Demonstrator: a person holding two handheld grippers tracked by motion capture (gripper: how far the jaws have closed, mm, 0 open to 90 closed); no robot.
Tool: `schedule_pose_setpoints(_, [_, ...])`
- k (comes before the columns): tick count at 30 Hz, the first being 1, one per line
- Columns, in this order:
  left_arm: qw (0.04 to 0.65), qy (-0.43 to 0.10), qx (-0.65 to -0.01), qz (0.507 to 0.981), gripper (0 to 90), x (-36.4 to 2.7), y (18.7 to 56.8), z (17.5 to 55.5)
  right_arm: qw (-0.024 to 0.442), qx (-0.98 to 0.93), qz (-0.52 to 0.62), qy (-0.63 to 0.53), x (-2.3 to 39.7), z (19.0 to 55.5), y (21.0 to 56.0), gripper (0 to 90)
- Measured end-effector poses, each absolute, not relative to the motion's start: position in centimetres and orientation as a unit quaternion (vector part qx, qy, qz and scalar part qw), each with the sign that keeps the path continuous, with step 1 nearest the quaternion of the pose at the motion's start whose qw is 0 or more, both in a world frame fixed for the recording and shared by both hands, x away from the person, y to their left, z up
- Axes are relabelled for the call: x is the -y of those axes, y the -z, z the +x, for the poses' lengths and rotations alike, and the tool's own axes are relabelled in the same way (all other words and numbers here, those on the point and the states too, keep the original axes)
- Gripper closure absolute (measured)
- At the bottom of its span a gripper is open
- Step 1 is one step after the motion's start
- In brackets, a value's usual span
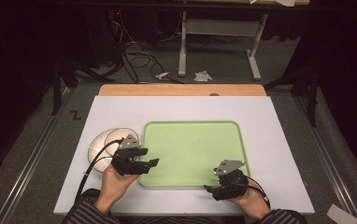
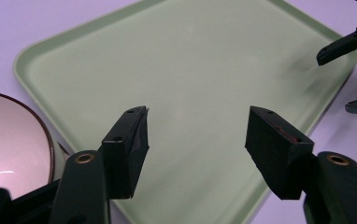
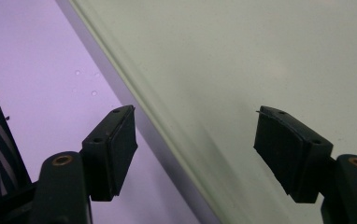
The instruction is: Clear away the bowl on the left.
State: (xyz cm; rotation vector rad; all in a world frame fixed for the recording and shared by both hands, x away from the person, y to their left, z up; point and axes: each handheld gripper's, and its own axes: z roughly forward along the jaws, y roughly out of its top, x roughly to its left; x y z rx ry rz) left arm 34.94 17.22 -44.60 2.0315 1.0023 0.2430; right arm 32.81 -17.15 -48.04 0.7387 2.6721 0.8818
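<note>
A white table (image 1: 270, 121) is shown bearing a green tray (image 1: 190, 140) at centre. The left gripper (image 1: 149, 163), at the tray's 9 o'clock, and the right gripper (image 1: 210, 188), at 5 o'clock, are held wide open, empty. Stacked bowls (image 1: 103, 140) are seen beside the left gripper.

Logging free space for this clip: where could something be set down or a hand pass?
The green tray lies bare inside its rim. White table is free beyond and right of it. The crowded spot is the tray's near-left corner, with bowls and left gripper.
</note>
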Motion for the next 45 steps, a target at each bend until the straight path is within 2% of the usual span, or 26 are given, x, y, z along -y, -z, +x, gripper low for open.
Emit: schedule_pose_setpoints(45, [0.386,-0.149,-0.457,0.787,39.0,-21.1,44.0,36.1,0.109,-0.920,0.237,-0.291,16.9,32.9,48.4,31.2])
